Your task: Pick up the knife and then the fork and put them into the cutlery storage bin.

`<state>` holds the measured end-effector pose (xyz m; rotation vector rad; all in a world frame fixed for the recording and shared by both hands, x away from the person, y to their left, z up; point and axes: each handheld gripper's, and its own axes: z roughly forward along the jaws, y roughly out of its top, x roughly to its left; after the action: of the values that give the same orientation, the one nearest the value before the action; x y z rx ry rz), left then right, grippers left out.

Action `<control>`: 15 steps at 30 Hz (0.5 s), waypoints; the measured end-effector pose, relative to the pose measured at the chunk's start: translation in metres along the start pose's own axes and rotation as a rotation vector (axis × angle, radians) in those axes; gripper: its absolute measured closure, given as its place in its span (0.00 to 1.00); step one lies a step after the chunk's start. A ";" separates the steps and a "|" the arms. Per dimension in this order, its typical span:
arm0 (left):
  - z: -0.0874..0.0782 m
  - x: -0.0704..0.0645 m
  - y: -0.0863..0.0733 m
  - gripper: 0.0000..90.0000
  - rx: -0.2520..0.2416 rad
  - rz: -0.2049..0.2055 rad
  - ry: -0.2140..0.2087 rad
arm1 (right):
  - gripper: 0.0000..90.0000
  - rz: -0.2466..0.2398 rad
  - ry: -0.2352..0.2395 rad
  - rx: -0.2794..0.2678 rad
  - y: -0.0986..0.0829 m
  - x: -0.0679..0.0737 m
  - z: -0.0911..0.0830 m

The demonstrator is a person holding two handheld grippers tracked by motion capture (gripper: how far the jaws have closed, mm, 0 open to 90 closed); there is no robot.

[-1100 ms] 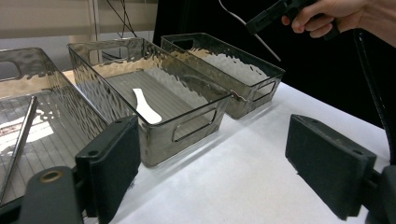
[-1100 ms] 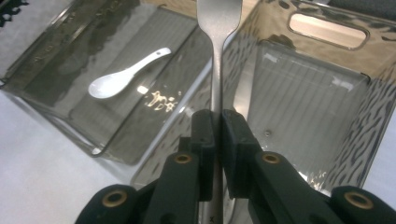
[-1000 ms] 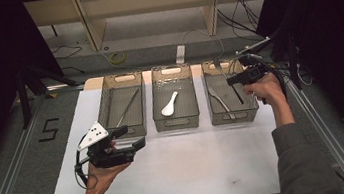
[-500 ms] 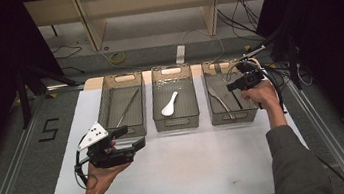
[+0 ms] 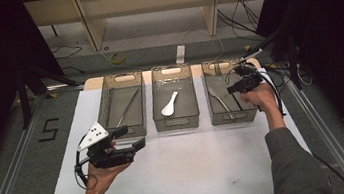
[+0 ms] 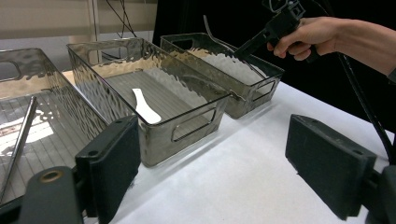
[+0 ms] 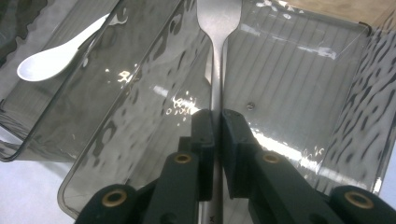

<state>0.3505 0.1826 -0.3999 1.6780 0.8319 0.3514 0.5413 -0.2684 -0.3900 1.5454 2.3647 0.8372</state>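
Three clear grey bins stand in a row at the back of the white table (image 5: 194, 169). My right gripper (image 7: 218, 116) is shut on the handle of a metal utensil (image 7: 217, 56) inside the right bin (image 5: 233, 117). Seen from above, this gripper (image 5: 232, 89) hangs over that bin's right half. The utensil's head points away from the jaws, over the bin floor. A white spoon (image 5: 170, 104) lies in the middle bin (image 5: 177, 123). My left gripper (image 5: 134, 137) is open and holds nothing, in front of the left bin (image 5: 105, 103), above the table.
A thin metal rod (image 5: 128, 106) lies slantwise in the left bin. Cables trail off the table's right edge behind the right hand (image 5: 260, 96). Bare white table stretches in front of the bins. A shelf frame stands beyond the table.
My right gripper has come down and slightly left, into the right bin, with the utensil in it. The left gripper has stayed where it was.
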 end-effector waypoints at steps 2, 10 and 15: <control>0.000 0.000 0.000 0.20 0.000 -0.001 0.001 | 0.94 0.003 -0.003 0.002 -0.001 0.000 0.001; 0.000 0.000 0.000 0.20 0.001 0.001 0.001 | 0.93 0.011 -0.029 0.024 -0.003 0.002 0.012; 0.000 0.000 0.000 0.20 0.000 0.000 0.002 | 0.75 0.022 -0.032 0.008 0.000 0.004 0.011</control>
<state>0.3505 0.1823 -0.4001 1.6781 0.8335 0.3526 0.5447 -0.2608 -0.3982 1.5784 2.3355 0.8031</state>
